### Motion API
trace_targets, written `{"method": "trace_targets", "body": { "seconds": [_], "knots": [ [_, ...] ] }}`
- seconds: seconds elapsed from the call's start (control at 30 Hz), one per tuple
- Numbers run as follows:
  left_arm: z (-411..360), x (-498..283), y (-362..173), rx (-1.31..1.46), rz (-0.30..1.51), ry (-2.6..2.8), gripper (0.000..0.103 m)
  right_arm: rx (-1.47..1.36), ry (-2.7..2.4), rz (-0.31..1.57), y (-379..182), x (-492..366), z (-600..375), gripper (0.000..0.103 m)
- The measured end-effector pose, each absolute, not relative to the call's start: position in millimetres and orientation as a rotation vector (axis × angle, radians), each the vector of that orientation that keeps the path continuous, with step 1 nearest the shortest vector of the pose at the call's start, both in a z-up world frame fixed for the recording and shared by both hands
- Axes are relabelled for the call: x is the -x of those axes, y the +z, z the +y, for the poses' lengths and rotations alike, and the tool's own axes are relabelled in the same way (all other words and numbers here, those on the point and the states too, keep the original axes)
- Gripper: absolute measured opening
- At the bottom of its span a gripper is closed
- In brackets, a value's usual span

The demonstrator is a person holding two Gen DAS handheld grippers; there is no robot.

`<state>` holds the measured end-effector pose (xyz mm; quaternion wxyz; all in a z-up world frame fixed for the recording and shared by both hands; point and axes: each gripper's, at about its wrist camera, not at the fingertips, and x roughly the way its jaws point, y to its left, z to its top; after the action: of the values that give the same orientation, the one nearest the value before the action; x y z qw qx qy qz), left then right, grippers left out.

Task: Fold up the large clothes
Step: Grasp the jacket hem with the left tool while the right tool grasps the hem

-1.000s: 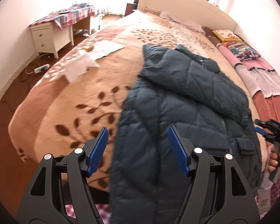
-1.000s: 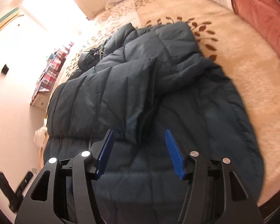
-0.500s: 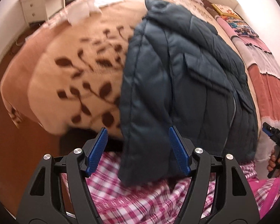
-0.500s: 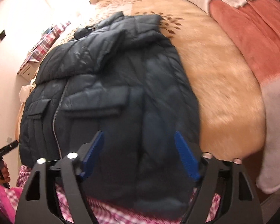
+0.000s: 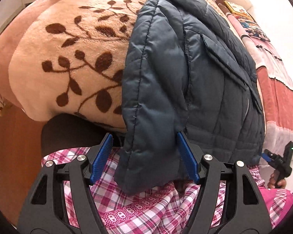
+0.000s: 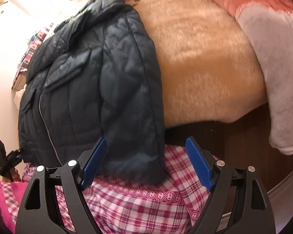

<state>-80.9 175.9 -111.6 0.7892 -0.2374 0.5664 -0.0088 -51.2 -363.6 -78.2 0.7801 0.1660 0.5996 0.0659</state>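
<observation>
A dark blue quilted jacket [image 5: 185, 74] lies lengthwise on a tan blanket with brown leaves [image 5: 72, 54], its hem hanging over the bed's near edge. My left gripper [image 5: 145, 156] is open, its blue pads on either side of the hem's left corner. My right gripper [image 6: 146, 161] is open at the hem's right corner of the jacket [image 6: 99, 74], which reaches between the pads. Each view shows the other gripper small at the hem's opposite end.
A pink checked garment [image 5: 142, 206] fills the foreground below both grippers. A pink and white striped blanket [image 6: 269, 44] lies along the bed's right side. Wooden floor [image 5: 9, 146] shows at left, and the dark bed frame [image 6: 220, 136] under the blanket.
Both grippers have dropped from above the jacket down to the hem at the bed's edge and come close around its two corners. Both stayed open.
</observation>
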Motion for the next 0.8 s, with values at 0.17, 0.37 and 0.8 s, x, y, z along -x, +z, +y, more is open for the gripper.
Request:
{"method": "trace_targets", "body": {
  "seconds": [0.17,0.37,0.8],
  "knots": [
    [178,82,-118,0.529,1.23,-0.043,0.055,-0.383,0.144,1.34,-100,43,-364,0.081],
    [171,81,-117,0.507,1.235,-0.076,0.03,-0.418,0.186,1.365,-115,30,-359,0.081],
    [156,75,-84,0.441,1.157,-0.129,0.01,-0.595,0.335,1.304,-104,46,-358,0.014]
  ]
}}
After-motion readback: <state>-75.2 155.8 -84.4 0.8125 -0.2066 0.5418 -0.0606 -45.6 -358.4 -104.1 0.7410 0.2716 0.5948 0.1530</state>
